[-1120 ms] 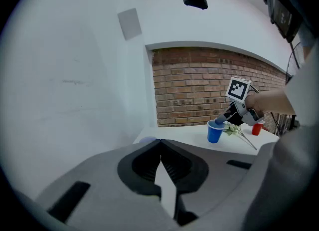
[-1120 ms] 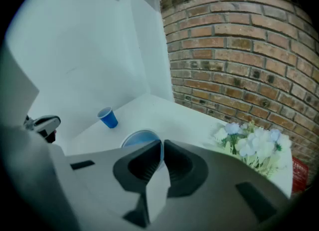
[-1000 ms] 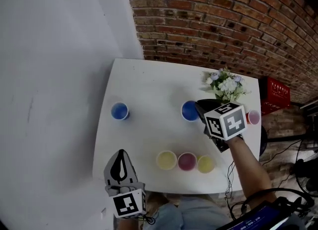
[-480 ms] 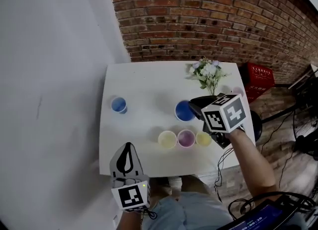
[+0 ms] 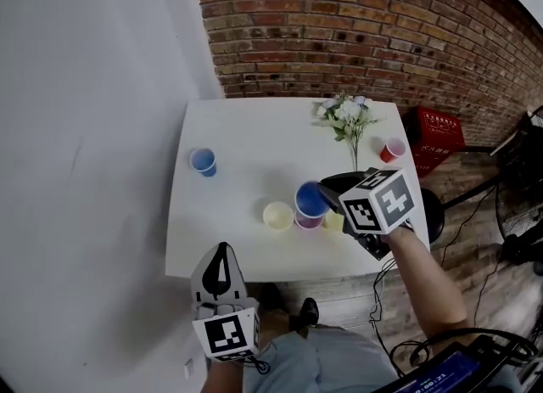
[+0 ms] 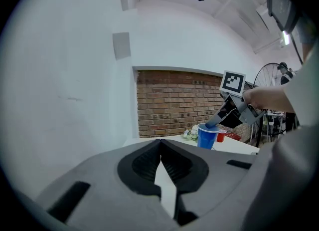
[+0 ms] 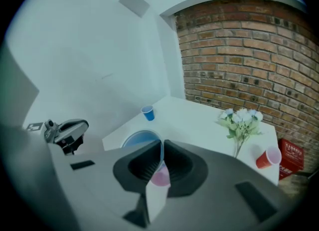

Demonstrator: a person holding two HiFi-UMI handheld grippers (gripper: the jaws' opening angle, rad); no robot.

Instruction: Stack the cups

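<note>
My right gripper (image 5: 327, 196) is shut on the rim of a blue cup (image 5: 310, 200) and holds it just above the purple cup (image 5: 307, 222) in the front row. In the right gripper view the blue cup's rim (image 7: 141, 138) lies left of the jaws and the purple cup (image 7: 160, 176) shows below them. A pale yellow cup (image 5: 277, 215) stands left of the purple one; another yellow cup (image 5: 333, 221) is partly hidden by the gripper. A second blue cup (image 5: 202, 161) stands far left, a red cup (image 5: 394, 148) at the right. My left gripper (image 5: 221, 254) is shut and empty, off the table's front edge.
A bunch of white flowers (image 5: 346, 115) lies at the back right of the white table (image 5: 254, 137). A brick wall runs behind the table and a white wall along its left. A red crate (image 5: 439, 132) sits on the floor to the right.
The right gripper has carried the blue cup from the middle of the table toward the front row, over the purple cup. The left gripper has stayed off the front edge.
</note>
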